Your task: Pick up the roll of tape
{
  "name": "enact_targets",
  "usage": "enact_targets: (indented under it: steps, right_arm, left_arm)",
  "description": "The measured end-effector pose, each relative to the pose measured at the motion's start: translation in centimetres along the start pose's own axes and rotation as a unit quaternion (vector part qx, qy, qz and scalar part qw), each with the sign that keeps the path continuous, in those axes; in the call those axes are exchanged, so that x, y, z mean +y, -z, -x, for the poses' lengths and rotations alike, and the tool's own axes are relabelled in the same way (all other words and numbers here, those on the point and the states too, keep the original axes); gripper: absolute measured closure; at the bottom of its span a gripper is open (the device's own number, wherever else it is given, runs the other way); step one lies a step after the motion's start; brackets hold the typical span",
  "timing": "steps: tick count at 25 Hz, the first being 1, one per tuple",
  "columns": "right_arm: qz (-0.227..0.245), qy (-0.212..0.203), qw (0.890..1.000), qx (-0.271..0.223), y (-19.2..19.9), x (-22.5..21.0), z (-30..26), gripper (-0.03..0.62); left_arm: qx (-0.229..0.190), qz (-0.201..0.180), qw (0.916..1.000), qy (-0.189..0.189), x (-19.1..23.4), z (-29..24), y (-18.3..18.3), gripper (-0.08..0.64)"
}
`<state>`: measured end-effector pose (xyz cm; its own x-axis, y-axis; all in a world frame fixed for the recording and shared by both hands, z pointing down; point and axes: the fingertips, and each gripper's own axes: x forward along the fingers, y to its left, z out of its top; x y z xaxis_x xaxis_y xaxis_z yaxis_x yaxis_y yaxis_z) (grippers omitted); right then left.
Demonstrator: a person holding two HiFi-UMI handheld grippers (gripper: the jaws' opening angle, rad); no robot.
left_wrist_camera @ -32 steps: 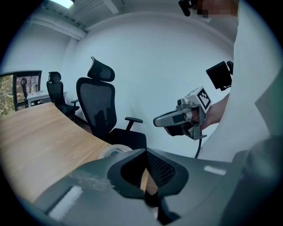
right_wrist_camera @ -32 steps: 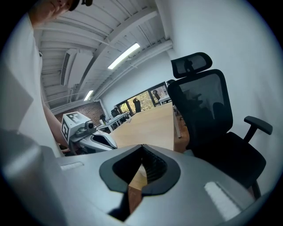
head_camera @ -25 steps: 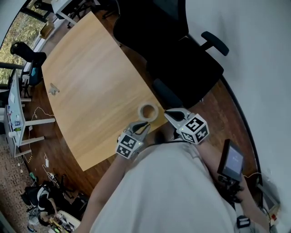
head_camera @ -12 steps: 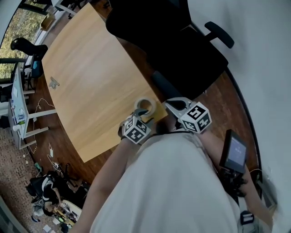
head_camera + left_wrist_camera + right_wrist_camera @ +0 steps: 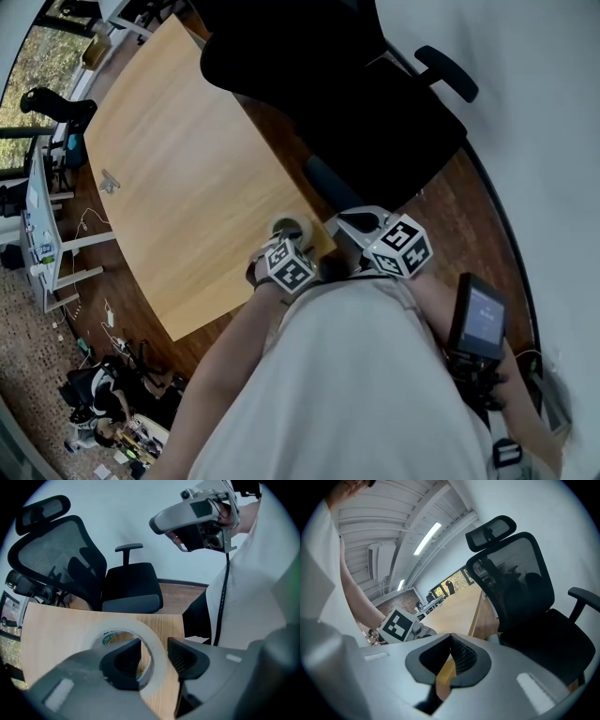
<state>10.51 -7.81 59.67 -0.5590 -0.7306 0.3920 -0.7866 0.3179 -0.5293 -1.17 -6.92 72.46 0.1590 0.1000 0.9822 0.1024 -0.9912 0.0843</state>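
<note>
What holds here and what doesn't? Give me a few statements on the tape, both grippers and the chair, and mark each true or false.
1. The roll of tape lies flat on the wooden table. True.
2. The left gripper is clamped on the roll. False: its jaws have just been opening and stand apart, one inside the core and one outside the roll's wall, not pressing it.
3. The right gripper holds the tape. False: its jaws are together with nothing between them.
4. A black office chair stands beside the table. True.
</note>
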Motion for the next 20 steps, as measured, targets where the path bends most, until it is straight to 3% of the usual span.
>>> enact_targets:
  steps: [10,16,20]
  right_arm:
    - [-0.003,-0.005,1.0,0.005,0.0,-1.1,0.9,0.584]
    - [0.004,-0.015,1.0,0.005,-0.4,-0.6,0.1,0.584]
    - [0.008,-0.022,1.0,0.012,-0.3,-0.2,0.3,0.584]
  left_arm:
    - [0.049,0.039,0.998,-0.006,0.4,-0.8,-0.5,0.42]
    - [0.044,0.059,0.9972,-0.014,1.0,-0.5,0.2,0.431]
    - [0.002,0.108,0.994,-0.016,1.0,0.5,-0.4,0.44]
